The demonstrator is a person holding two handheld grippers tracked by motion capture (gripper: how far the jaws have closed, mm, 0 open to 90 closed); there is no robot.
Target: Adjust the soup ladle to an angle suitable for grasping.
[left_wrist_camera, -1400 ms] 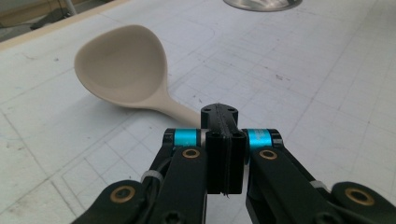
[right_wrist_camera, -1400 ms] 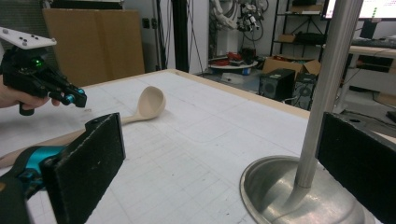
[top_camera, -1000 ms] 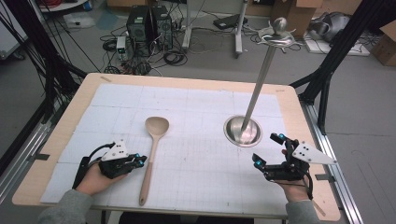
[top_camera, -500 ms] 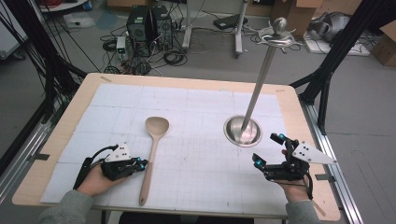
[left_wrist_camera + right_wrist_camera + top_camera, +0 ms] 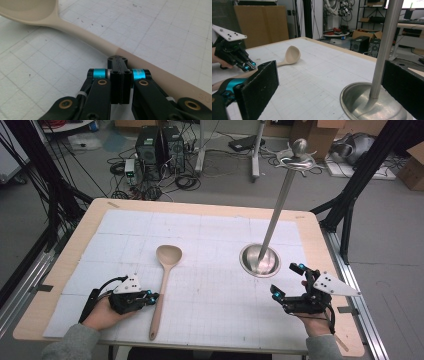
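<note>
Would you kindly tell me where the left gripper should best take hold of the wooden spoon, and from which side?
Probably the straight handle of the wooden spoon, about midway, where the left gripper already sits with shut jaws. The spoon lies flat on the table, so open the jaws and come from above, one on each side of the handle. The bowl looks too wide.

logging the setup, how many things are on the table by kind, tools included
wooden spoon: 1
metal stand with round base and upright pole: 1
handheld tools: 2, the left tool shut beside the spoon handle, the right tool open
total: 4
</note>
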